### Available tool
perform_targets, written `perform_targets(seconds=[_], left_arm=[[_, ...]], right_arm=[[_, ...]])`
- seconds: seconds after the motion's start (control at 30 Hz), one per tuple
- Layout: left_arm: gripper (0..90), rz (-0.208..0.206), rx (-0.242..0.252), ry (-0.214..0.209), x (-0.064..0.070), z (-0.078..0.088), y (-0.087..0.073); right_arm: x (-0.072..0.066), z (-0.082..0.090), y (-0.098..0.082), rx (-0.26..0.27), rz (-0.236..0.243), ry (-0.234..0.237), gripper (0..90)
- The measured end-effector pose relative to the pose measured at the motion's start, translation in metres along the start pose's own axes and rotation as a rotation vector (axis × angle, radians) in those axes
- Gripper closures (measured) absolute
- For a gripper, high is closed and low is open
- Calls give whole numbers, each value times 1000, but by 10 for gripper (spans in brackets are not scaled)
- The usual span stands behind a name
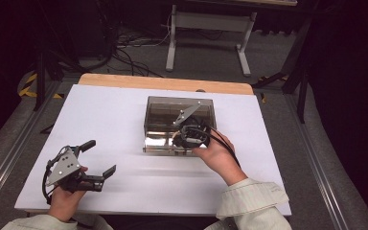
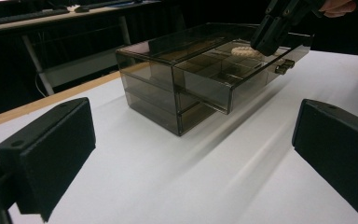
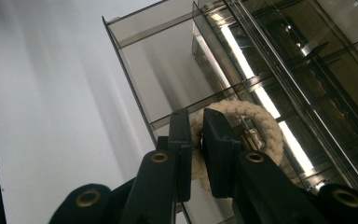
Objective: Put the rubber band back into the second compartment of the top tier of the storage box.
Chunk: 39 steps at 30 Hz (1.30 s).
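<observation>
The smoked drawer box (image 1: 179, 122) has its top drawer (image 2: 233, 70) pulled out; the right gripper (image 3: 196, 140) pinches a rope ring (image 3: 256, 119) inside. The left gripper (image 1: 98, 158) gapes wide, near left.

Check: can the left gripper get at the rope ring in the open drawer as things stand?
Probably not cleanly: the right gripper is clamped on the rope ring over the open drawer. The left gripper sits open, apart on the table.

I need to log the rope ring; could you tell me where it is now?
The rope ring sits pinched in the right gripper, inside the smoky box's open top drawer, right of table centre.
</observation>
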<state>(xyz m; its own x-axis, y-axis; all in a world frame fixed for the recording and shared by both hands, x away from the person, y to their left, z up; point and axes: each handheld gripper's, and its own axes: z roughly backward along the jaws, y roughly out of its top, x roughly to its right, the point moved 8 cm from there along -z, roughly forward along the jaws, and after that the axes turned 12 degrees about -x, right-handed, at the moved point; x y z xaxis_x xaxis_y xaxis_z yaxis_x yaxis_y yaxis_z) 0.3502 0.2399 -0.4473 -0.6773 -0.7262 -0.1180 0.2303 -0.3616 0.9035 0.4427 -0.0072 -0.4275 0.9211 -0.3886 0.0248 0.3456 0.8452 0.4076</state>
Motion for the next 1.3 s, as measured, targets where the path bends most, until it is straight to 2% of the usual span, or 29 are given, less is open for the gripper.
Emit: perform_targets(seconds=[0.43, 0.7, 0.8, 1.0, 1.17, 1.3], left_arm=[[4, 2, 0, -2, 0, 0, 0], [4, 0, 1, 0, 0, 0, 0], [4, 0, 0, -1, 0, 0, 0], [4, -2, 1, 2, -1, 0, 0], [4, -15, 2, 10, -2, 0, 1], [4, -8, 0, -2, -1, -1, 1]], right_arm=[[0, -1, 0, 0, -2, 1, 770], [-2, 7, 1, 35, 8, -17, 757], [-2, 14, 0, 58, 12, -34, 773], [-1, 26, -3, 86, 14, -66, 864], [-4, 28, -9, 69, 32, -78, 889], [-9, 29, -13, 57, 55, -91, 899]])
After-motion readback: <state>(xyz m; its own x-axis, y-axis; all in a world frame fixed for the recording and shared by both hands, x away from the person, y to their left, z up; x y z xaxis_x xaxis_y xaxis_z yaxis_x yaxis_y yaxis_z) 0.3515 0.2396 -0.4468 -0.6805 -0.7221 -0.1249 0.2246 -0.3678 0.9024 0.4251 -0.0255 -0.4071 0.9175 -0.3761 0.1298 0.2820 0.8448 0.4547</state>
